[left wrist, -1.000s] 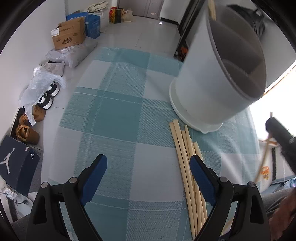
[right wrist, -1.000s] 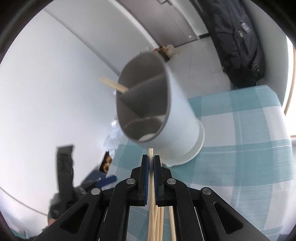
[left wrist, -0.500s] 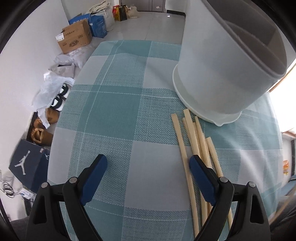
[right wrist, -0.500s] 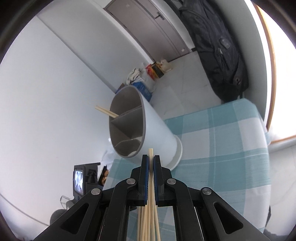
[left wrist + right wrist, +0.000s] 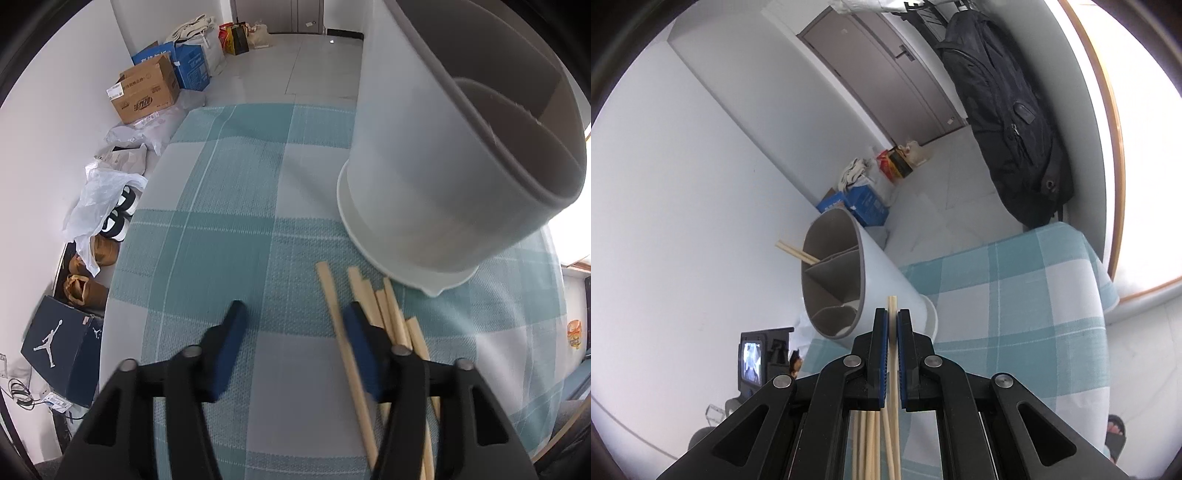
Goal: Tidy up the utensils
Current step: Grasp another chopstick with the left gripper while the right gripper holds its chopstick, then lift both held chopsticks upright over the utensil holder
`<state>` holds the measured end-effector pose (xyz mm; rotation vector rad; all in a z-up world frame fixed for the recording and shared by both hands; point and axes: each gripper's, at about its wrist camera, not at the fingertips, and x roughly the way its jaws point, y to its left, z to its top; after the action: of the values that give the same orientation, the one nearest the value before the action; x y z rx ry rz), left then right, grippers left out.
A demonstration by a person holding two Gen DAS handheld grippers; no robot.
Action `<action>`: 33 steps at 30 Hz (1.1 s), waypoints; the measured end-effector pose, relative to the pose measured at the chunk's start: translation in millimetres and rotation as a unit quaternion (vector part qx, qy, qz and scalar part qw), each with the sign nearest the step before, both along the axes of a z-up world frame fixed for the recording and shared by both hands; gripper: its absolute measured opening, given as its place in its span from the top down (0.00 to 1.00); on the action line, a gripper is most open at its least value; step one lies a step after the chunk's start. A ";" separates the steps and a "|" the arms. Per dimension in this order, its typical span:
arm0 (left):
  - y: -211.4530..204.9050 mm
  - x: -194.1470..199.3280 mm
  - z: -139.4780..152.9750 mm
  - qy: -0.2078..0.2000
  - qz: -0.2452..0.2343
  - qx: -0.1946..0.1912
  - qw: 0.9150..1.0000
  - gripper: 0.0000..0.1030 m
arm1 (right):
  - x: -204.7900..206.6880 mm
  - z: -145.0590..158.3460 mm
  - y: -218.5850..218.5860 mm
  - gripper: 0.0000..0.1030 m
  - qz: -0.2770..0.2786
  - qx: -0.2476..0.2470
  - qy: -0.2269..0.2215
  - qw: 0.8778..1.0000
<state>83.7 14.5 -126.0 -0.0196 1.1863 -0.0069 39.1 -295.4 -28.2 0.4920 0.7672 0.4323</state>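
The table (image 5: 229, 221), under a teal checked cloth, carried a white divided holder (image 5: 424, 177) toward its far right corner, one pair of chopsticks (image 5: 798, 252) already leaning in a compartment. Loose chopsticks (image 5: 391, 321) lay just in front of its base. The right claw (image 5: 892, 332) was clamped tight on a pair of chopsticks (image 5: 892, 306), raised short of the holder; next they likely needed tipping into a compartment. The left claw (image 5: 293, 332) was closing, one chopstick (image 5: 334, 317) between its jaws, not yet pinched.
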 end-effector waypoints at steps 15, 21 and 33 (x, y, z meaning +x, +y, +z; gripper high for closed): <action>17.1 -0.5 3.3 -0.023 0.031 -0.091 0.995 0.99 | -2.5 5.5 7.8 0.96 -0.002 -0.009 -0.017 1.000; 10.9 -11.6 23.6 -0.072 0.008 -0.107 0.992 0.99 | -3.7 5.6 9.9 0.96 -0.005 -0.010 -0.024 1.000; 26.6 -41.2 65.6 -0.164 0.012 -0.173 0.971 0.99 | -23.5 25.8 21.8 0.96 0.001 -0.021 -0.085 0.996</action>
<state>42.5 41.1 -60.4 -0.3296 0.8411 -0.1893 15.5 -273.6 -2.4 0.4092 0.6122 0.4515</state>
